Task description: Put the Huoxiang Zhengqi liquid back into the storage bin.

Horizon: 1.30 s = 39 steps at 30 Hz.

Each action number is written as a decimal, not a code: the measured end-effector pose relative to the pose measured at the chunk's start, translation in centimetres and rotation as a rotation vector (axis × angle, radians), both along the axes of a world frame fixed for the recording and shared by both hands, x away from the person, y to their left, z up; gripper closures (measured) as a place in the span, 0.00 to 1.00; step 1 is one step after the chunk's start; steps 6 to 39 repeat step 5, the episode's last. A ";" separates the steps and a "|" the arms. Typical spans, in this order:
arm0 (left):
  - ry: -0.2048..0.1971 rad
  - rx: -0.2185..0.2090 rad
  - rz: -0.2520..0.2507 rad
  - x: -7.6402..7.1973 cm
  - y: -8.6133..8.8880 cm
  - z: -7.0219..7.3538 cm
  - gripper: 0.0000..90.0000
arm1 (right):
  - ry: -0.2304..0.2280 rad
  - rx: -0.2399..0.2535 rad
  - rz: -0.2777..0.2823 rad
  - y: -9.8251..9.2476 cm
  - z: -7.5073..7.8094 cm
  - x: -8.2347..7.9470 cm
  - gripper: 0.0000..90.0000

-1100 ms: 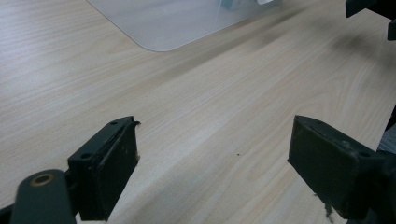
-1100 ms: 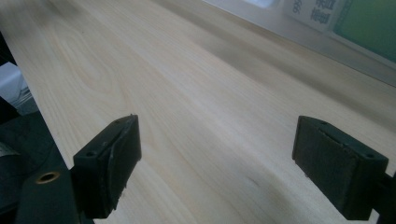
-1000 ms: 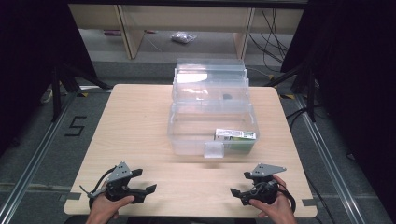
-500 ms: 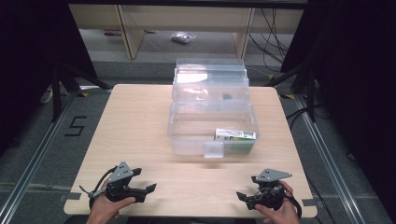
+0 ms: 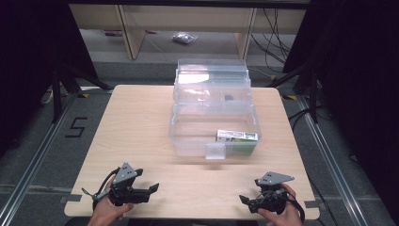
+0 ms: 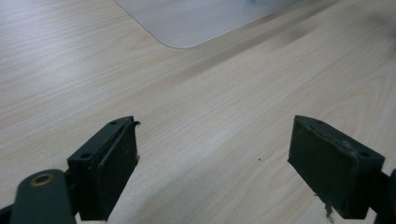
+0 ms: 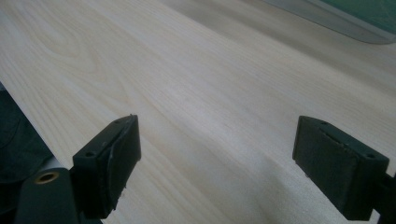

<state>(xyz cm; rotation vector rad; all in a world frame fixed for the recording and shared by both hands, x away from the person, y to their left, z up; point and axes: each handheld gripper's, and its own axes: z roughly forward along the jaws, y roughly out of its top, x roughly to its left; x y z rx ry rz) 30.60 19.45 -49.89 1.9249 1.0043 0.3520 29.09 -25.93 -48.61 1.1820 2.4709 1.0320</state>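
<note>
Looking down from the high view, the left tongs [image 5: 153, 188] and the right tongs [image 5: 243, 199] rest low at the near edge of the bench [image 5: 136, 127], each in a hand, well apart from each other. Both point inward toward the middle of the bench, and both hold nothing. Nearest to them sits a clear plastic bin [image 5: 214, 134], with a small clear tab [image 5: 215, 151] at its front wall and a green-and-white box [image 5: 237, 137] lying inside at its right front corner. A 2nd clear bin [image 5: 211, 84] stands behind it, touching or nearly so.

From the left gripper view, the 2 black jaws stand wide apart over bare wood, with nothing between them. A rounded corner of the clear bin [image 6: 187, 23] shows at the top.

From the right gripper view, the jaws are likewise spread wide and empty above the wood grain. The bin's lower edge, with green showing through it [image 7: 369, 18], crosses the top right corner.

My judgement on the risks: the bin walls are thin, clear and probably slick, so a pinch on the rim could slip or tilt the bin. Reaching for the box from the front could catch the wall or the tab and shove the bin back into the 2nd one. The clear plastic also makes edges hard to judge, so a jaw may land outside the wall instead of inside.
</note>
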 end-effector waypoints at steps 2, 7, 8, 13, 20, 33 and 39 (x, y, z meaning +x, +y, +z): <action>-0.008 0.001 -0.001 0.0 0.1 0.1 0.16 | -0.001 0.001 -0.002 0.0 0.0 0.0 0.18; -0.002 -0.002 0.004 0.0 0.0 0.0 0.16 | 0.003 0.002 -0.005 -0.1 0.0 0.0 0.18; -0.002 -0.002 0.004 0.0 0.0 0.0 0.16 | 0.003 0.002 -0.005 -0.1 0.0 0.0 0.18; -0.002 -0.002 0.004 0.0 0.0 0.0 0.16 | 0.003 0.002 -0.005 -0.1 0.0 0.0 0.18; -0.002 -0.002 0.004 0.0 0.0 0.0 0.16 | 0.003 0.002 -0.005 -0.1 0.0 0.0 0.18; -0.002 -0.002 0.004 0.0 0.0 0.0 0.16 | 0.003 0.002 -0.005 -0.1 0.0 0.0 0.18; -0.002 -0.002 0.004 0.0 0.0 0.0 0.16 | 0.003 0.002 -0.005 -0.1 0.0 0.0 0.18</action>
